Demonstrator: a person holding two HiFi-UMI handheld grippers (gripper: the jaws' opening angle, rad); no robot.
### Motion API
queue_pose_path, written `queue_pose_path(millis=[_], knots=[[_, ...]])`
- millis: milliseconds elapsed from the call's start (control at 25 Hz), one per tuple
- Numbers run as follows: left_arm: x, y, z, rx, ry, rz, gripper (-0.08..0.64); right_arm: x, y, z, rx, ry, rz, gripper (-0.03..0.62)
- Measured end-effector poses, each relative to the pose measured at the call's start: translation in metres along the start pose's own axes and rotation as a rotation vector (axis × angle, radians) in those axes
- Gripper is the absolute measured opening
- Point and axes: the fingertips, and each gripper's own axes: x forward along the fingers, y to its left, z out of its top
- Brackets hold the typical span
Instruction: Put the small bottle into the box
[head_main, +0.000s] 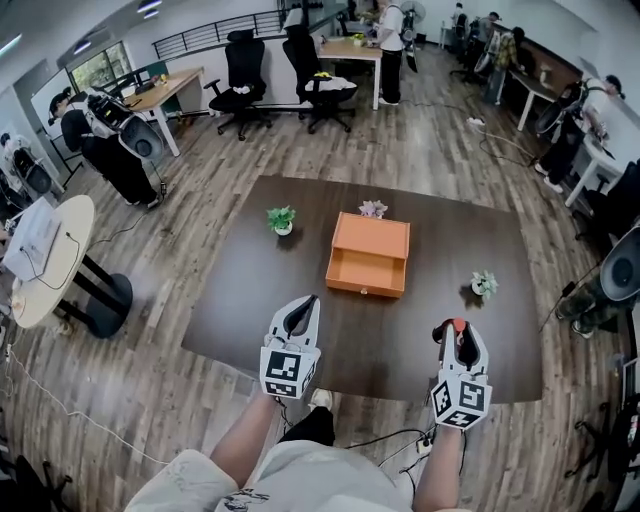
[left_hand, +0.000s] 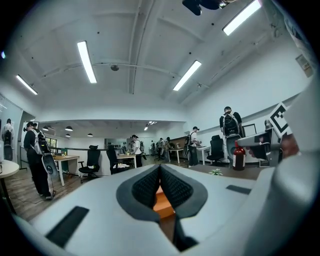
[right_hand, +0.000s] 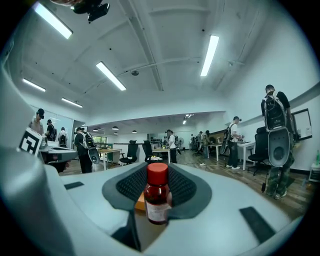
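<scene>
**Bottle is in your right jaws; the risks lie on the way to the box**

Start on the left. Your left gripper (head_main: 303, 305) has its jaws closed together on nothing, and it hangs over the near edge of the table (head_main: 230, 300), aimed toward the box (head_main: 368, 255). If you push it forward carelessly, it may shove the box out of place.

The box sits open-topped in the middle of the table, its near wall facing you. If you bring the load in low, the bottle's base will likely clip that wall and tip.

Further right, a small potted plant (head_main: 484, 284) stands just ahead of your right gripper (head_main: 455, 332). A wide swing could knock it over.

The grip is the last concern. The bottle is round and smooth-looking, so a sudden stop or jerk may let it twist or slide between the pads.

The small bottle (right_hand: 158, 200) stands upright between your right jaws, which are clamped on its body partway open. Its red cap rises above the pad tops and its base hangs below them. It is well to the right of the left jaws and well apart from the box.
</scene>
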Motion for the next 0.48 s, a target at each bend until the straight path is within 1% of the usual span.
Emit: queue_pose_path(millis=[120,280,400,480], knots=[[0.036,0.026,0.007,-0.003,-0.014,-0.004,0.003,0.041,0.004,0.014,-0.013,-0.008,-0.005,0.129],[0.076,0.067,0.025,0.001,-0.058,0.004,0.003,0.095,0.016,0.039,-0.034,-0.046,0.001,0.129],[0.093,0.089,0.033,-0.002,-0.073,0.007,0.003,0.125,0.031,0.054,-0.051,-0.069,0.016,0.129],[0.099,0.099,0.032,0.000,-0.076,0.007,0.003,0.139,0.039,0.057,-0.059,-0.070,0.025,0.129]])
